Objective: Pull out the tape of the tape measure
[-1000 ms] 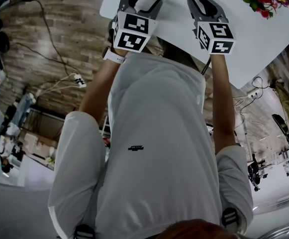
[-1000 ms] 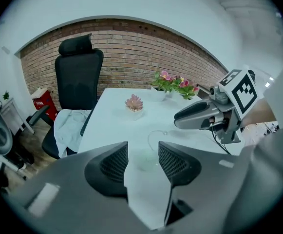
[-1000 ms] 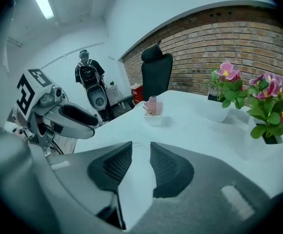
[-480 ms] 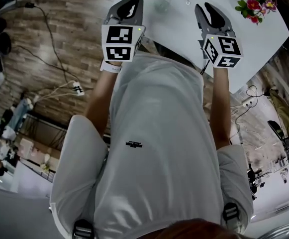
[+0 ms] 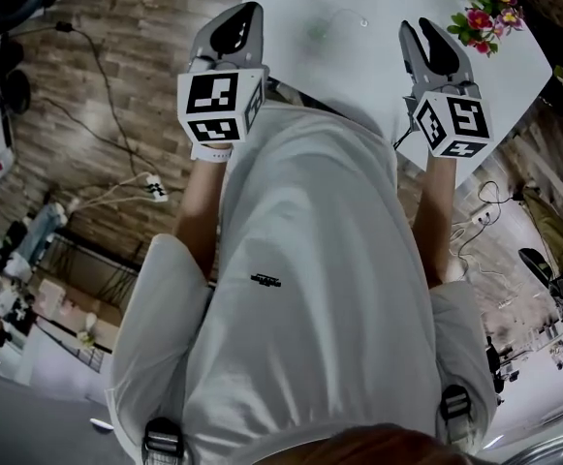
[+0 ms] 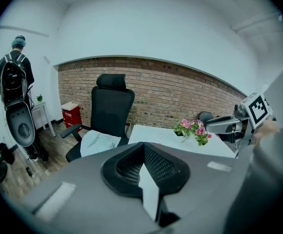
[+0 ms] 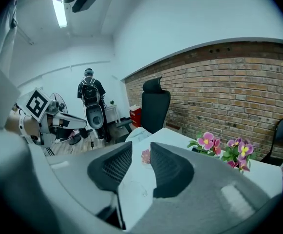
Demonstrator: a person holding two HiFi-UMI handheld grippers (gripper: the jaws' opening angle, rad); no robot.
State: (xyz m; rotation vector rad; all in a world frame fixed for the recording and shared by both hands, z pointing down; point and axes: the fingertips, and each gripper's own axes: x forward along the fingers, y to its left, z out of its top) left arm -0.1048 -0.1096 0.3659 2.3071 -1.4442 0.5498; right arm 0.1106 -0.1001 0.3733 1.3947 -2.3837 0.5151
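Note:
A small pale round object (image 5: 318, 33) with a thin cord lies on the white table (image 5: 368, 76), far below and between my two grippers. It is too small to tell whether it is the tape measure. My left gripper (image 5: 234, 19) is raised above the table's near edge. Its jaws have just been closing and now meet with nothing between them (image 6: 143, 146). My right gripper (image 5: 426, 33) is raised at the same height. Its jaws stand apart, and only the table shows through the gap (image 7: 141, 150).
A pot of pink flowers (image 5: 480, 8) stands at the table's far right. Behind the table are a black office chair (image 6: 109, 111) and a brick wall. A person with a backpack (image 6: 14, 77) stands to one side. Cables and a power strip (image 5: 155, 187) lie on the wooden floor.
Both grippers have lifted up and away from the table. The left jaws, open around the pale object a second ago, have shut empty, and the object stays on the table.

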